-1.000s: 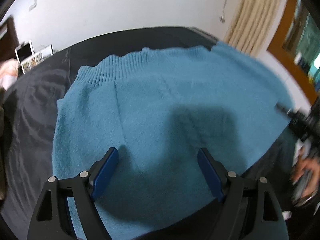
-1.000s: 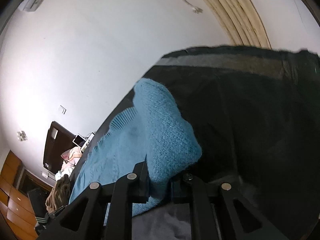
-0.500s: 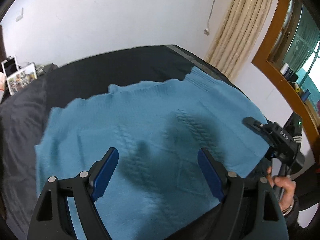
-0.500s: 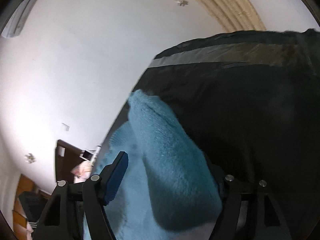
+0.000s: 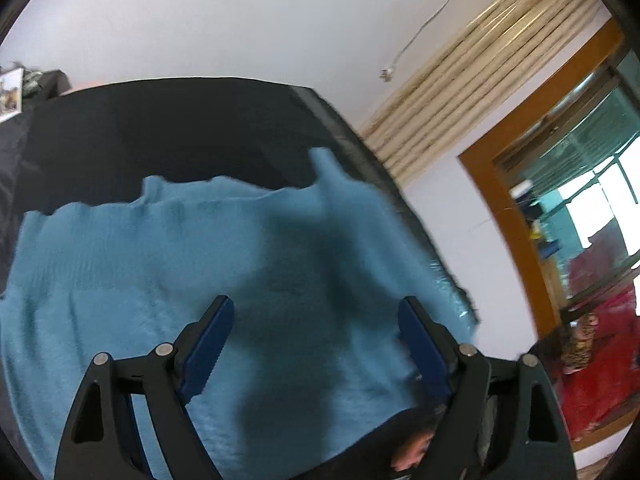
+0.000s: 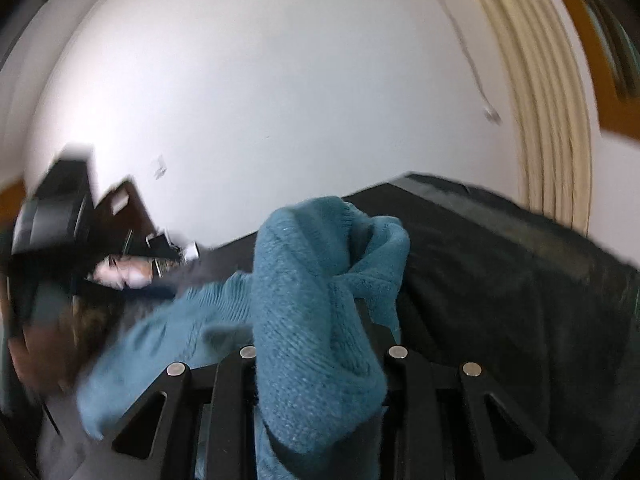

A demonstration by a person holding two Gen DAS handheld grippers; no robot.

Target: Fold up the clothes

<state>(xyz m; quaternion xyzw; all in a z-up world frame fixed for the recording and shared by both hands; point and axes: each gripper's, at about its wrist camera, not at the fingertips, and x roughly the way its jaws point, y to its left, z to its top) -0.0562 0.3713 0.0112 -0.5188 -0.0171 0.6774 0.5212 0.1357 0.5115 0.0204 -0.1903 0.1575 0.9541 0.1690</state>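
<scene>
Now my right gripper point(image 6: 320, 340) jaws are closing on a bunched fold of the blue sweater point(image 5: 168, 272); my left gripper point(image 5: 314, 322) jaws are opening, empty, above it on the black bed point(image 5: 160, 128).

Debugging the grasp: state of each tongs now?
Left tongs: open and opening, empty, above the blue sweater.
Right tongs: closing on a sweater bunch.

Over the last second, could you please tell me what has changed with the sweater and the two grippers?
The right gripper briefly opened, regripped, and is closing on a bunched fold of the blue knitted sweater, lifting it up off the black bed cover. The left gripper has drawn back and tilted upward, opening slightly, with nothing between its fingers. The sweater's body stays spread flat.
</scene>
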